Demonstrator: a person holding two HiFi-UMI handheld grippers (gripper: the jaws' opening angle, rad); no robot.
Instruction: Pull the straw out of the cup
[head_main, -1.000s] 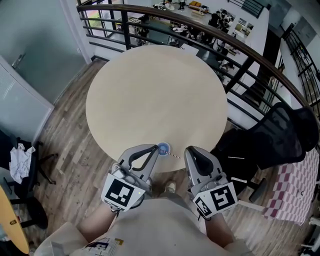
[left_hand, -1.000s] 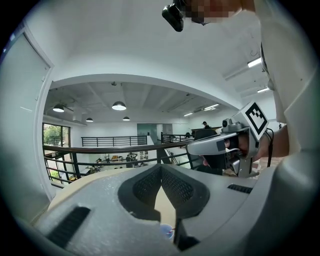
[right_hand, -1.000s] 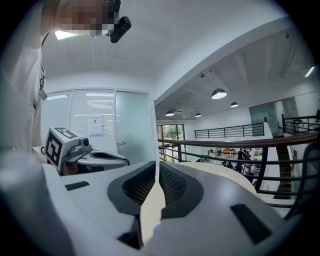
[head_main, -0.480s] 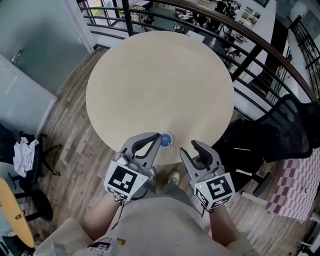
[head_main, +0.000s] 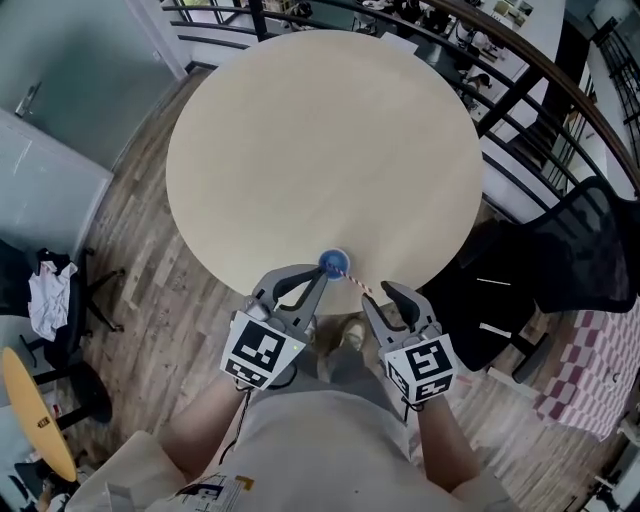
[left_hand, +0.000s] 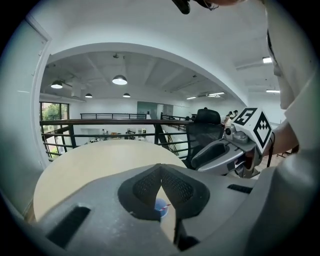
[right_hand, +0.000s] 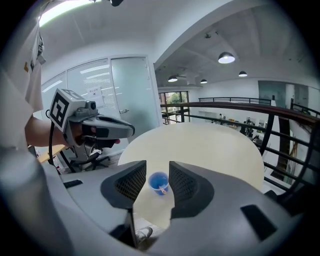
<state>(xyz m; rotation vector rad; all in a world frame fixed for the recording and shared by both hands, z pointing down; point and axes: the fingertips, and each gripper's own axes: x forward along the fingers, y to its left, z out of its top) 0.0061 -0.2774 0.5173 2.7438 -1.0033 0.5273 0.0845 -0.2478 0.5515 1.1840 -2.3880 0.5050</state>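
Round table (head_main: 320, 150), cup (head_main: 333, 264), straw (head_main: 355, 283) leaning toward right gripper (head_main: 380, 295), jaws just opened, empty, left gripper (head_main: 318, 278) closed

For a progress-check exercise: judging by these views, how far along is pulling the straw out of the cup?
Done: nothing yet; the straw sits in the cup. In hand: the right claw, jaws just opened and empty, faces the cup; the left claw is shut near it. Left: grip the straw, pull it out.
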